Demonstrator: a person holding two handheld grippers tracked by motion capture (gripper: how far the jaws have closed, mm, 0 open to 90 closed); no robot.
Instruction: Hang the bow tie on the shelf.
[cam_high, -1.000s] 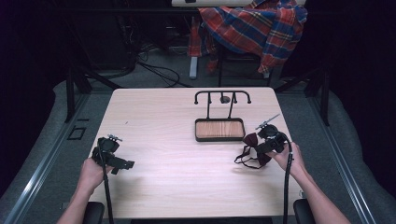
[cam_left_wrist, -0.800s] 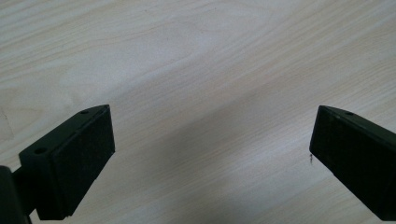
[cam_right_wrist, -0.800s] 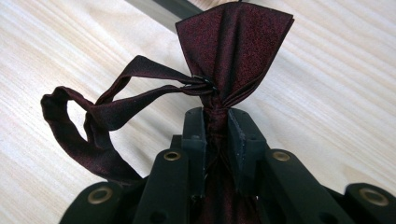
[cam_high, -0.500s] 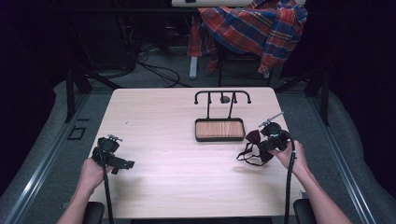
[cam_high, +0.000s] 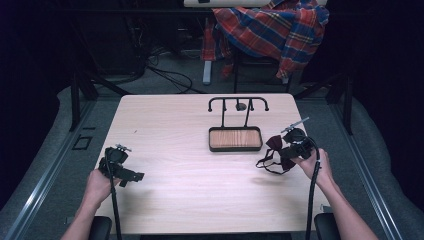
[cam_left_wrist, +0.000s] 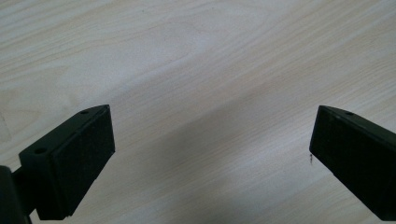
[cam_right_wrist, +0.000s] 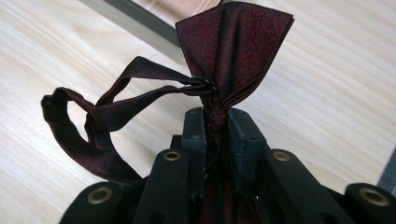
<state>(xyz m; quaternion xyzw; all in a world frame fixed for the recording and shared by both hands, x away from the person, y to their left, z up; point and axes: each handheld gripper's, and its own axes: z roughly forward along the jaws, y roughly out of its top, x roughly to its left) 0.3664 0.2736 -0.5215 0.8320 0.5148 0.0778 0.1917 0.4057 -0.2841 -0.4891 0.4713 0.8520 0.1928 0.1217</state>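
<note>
— While your right gripper holds it, where is the bow tie?

— Your jaws are clamped on its knot, just right of the wooden tray, lifted a little over the table. One dark red wing stands above the jaws; the strap loops off to one side.

— And your left gripper?

— Far left of the tray, near the table's front edge, in your left hand. Jaws spread wide, bare wood between them.

— Anything else by the tray?

— A black rack rises at its far side. Beyond the table, a plaid cloth drapes over a chair.
</note>
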